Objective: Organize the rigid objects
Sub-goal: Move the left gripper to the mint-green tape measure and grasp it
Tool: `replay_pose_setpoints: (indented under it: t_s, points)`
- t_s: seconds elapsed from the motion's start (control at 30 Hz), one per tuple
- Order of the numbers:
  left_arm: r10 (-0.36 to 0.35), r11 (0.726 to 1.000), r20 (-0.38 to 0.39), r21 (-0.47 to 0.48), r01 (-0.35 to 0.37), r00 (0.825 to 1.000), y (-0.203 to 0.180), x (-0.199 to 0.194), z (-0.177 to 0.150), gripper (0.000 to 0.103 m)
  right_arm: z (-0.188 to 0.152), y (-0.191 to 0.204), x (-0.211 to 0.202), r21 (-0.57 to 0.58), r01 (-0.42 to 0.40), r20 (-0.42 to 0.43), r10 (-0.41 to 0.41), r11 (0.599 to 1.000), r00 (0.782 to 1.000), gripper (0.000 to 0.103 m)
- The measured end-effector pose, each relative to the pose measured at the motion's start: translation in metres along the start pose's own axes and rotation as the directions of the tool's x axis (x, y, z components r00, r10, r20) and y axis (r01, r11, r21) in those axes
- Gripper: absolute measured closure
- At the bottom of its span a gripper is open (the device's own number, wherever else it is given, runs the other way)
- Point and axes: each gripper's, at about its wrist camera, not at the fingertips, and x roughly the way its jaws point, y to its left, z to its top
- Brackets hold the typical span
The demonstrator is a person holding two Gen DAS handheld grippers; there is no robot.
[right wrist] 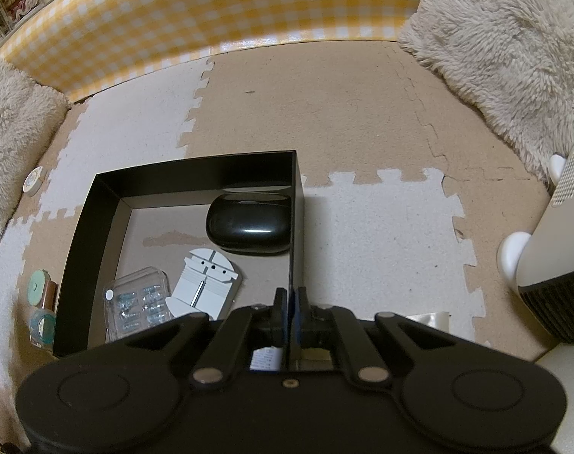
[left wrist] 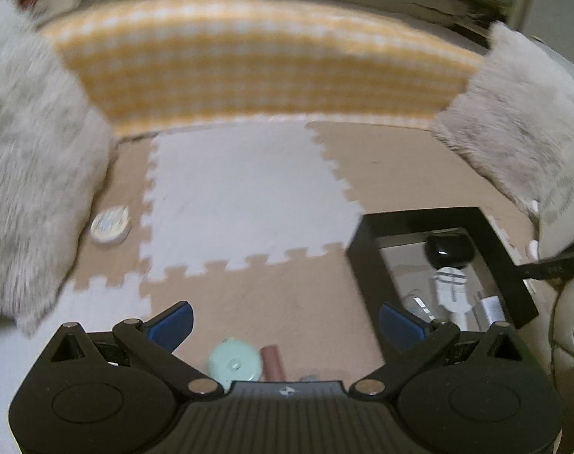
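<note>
Black box (right wrist: 97, 204) with grey-brown floor; inside it a glossy black case (right wrist: 249, 227), white tool (right wrist: 207, 283), clear packet (right wrist: 137, 302). Left of box: mint-green disc (left wrist: 234, 363), brown tube (left wrist: 272, 363). Behind box: yellow-white gingham panel (right wrist: 211, 11). Foam mat (right wrist: 362, 113) under box: beige and white tiles.

You are working over a floor of interlocking foam mats (right wrist: 362, 113) in beige and white. A black open box (right wrist: 109, 204) is sitting directly on it. Just beside the box's left wall, a mint-green round tin (right wrist: 37, 286), a brown piece (right wrist: 50, 295) and a teal tape roll (right wrist: 41, 325) are lying together. Another tape roll (right wrist: 33, 181) is resting farther left, near a fluffy cushion (right wrist: 10, 121). A second cushion (right wrist: 506, 49) is lying at the far right.
</note>
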Motion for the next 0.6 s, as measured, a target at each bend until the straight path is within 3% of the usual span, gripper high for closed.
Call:
replay_pose_setpoints:
  t_s: [0.13, 0.27, 0.37, 0.47, 0.6]
  points:
    - [0.072, 0.997, -0.08, -0.023, -0.074, 0.994, 0.023, 0.015, -0.003, 0.004, 0.0, 0.0, 0.0, 0.0, 0.0, 0.0, 0.0, 1.0, 1.0, 0.099]
    - [0.083, 0.995, -0.147, -0.046, -0.09, 0.986, 0.047, 0.029, -0.009, 0.03, 0.0, 0.0, 0.0, 0.0, 0.0, 0.0, 0.0, 1.0, 1.0, 0.099]
    - [0.082, 0.995, -0.207, -0.038, -0.092, 0.975, 0.06, 0.038, -0.015, 0.043, 0.0, 0.0, 0.0, 0.0, -0.001, 0.0, 0.001, 1.0, 1.0, 0.099]
    - [0.085, 0.996, -0.262, -0.01, -0.091, 0.961, 0.065, 0.047, -0.023, 0.05, 0.0, 0.0, 0.0, 0.002, -0.003, 0.0, 0.003, 1.0, 1.0, 0.099]
    - [0.066, 0.998, -0.312, 0.015, -0.065, 0.948, 0.061, 0.058, -0.034, 0.05, 0.0, 0.0, 0.0, 0.002, -0.003, -0.001, 0.003, 1.0, 1.0, 0.099]
